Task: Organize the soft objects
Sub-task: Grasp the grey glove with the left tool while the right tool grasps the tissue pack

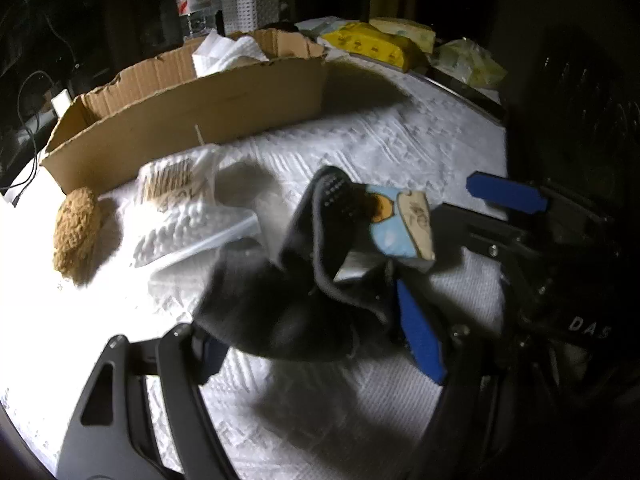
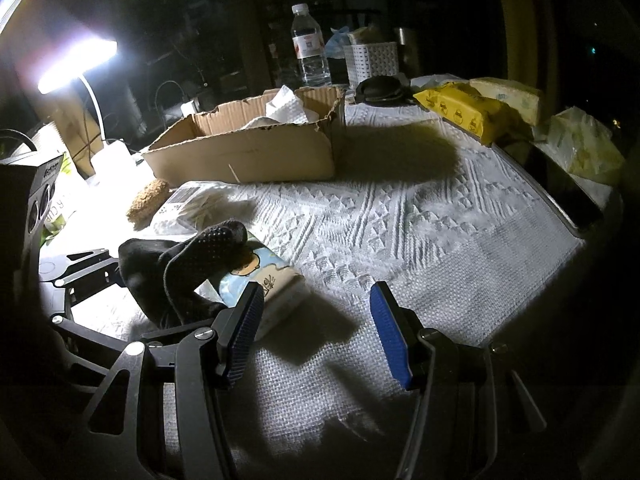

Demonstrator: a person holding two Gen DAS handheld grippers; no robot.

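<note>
Your left claw (image 1: 308, 344) sits lowest in its own view, jaws apart, with a black sock (image 1: 304, 280) draped between the fingers. The blue pad (image 1: 420, 336) on one side shows clearly; the other is hidden by the fabric, so you cannot confirm that either pad presses on the sock. I record it as released, sock lying loose between the jaws.

The sock's dotted sole lies over a small tissue pack (image 1: 404, 224) with a blue cartoon print. Both rest on the white textured cloth (image 2: 400, 240) covering the counter, toward its near left part.

Your right claw (image 2: 316, 336) stands open over bare cloth, grasping nothing. Its left finger (image 2: 240, 332) is just beside the tissue pack; whether it touches cannot be told.

Further items on the counter:
- A clear bag of cotton swabs (image 1: 180, 208) lies beyond the sock.
- A brown knitted pad (image 1: 76, 236) lies near the left edge.
- A cardboard box (image 2: 248, 152) sits behind these, with white paper (image 2: 288, 108) inside.
- A yellow wipes pack (image 2: 464, 112) and other packets line the far right edge.
- A water bottle (image 2: 310, 48) and a white basket (image 2: 372, 62) stand at the far edge.
- A lamp (image 2: 76, 64) shines from the far left.
</note>
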